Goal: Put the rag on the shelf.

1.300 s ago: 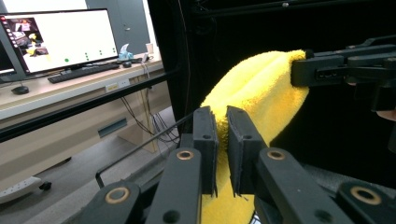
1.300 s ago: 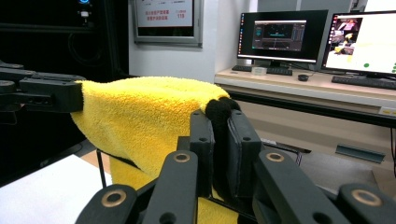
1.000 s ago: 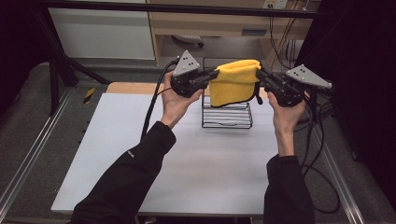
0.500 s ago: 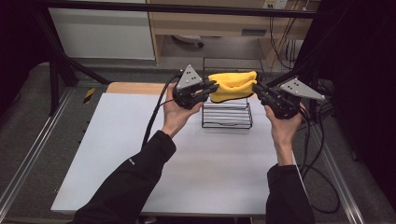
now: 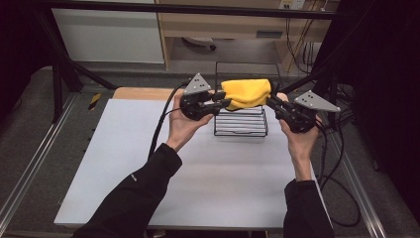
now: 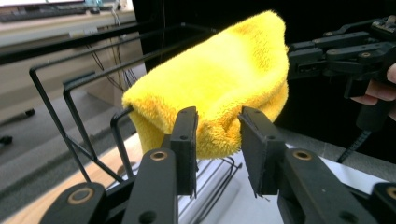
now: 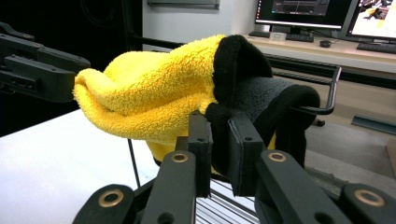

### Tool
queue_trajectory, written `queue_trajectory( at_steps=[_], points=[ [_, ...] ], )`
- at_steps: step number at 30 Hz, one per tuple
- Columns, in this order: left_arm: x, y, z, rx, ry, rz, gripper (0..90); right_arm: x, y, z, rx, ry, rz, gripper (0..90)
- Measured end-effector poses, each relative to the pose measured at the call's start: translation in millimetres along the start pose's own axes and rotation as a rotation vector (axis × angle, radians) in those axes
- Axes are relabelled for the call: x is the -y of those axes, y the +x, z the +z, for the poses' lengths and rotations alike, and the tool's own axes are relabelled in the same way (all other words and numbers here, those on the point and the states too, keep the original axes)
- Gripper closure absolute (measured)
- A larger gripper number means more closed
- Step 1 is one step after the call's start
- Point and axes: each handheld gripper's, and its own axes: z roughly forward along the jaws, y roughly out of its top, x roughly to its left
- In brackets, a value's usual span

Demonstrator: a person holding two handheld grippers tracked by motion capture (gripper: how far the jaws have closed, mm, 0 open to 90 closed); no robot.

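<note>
Holding one end each, the left gripper (image 5: 224, 102) and right gripper (image 5: 272, 100) pinch the yellow cloth (image 5: 246, 92), keeping it spread flat over the wire rack (image 5: 241, 125).

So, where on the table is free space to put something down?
The white table is bare left of the wire rack and in the near stretch between the forearms. It is crowded at the rack, where both hand-held grippers, left and right, hold the yellow cloth.
</note>
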Motion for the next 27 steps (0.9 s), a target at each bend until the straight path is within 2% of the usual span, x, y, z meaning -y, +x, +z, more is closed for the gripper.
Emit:
queue_trajectory(
  at_steps=[2, 5, 11, 13, 16, 18, 21, 22, 27],
  points=[
    [2.1, 0.3, 3.2, 0.006, 0.020, -0.013, 76.3, 0.6, 0.4, -0.2, 0.000, 0.002, -0.009, 80.2],
    [6.3, -1.2, 8.6, -0.008, 0.047, -0.015, 82.1, 0.8, 0.8, -1.8, -0.004, 0.008, -0.012, 77.8],
    [12.4, -2.9, 20.0, -0.073, 0.078, 0.016, 83.9, -3.0, 2.1, -8.8, -0.040, 0.012, 0.008, 63.3],
    [13.7, -3.1, 23.9, -0.096, 0.085, 0.034, 84.4, -5.8, 3.7, -10.9, -0.052, 0.002, 0.018, 55.0],
    [16.1, -2.9, 29.7, -0.112, 0.096, 0.052, 84.9, -10.9, 4.3, -9.3, -0.043, 0.014, 0.028, 54.1],
    [17.5, -2.8, 31.2, -0.115, 0.101, 0.060, 85.1, -12.2, 4.1, -3.7, -0.029, 0.030, 0.037, 57.9],
    [19.2, -2.0, 31.6, -0.119, 0.108, 0.079, 85.2, -9.2, 2.5, 4.7, 0.001, 0.067, 0.044, 78.0],
    [19.5, -1.4, 31.4, -0.120, 0.108, 0.081, 85.2, -7.2, 2.1, 6.8, 0.006, 0.084, 0.058, 81.9],
    [22.4, 1.6, 34.7, -0.130, 0.117, 0.087, 85.1, 8.0, -0.3, 14.9, 0.055, 0.171, 0.077, 85.4]
  ],
)
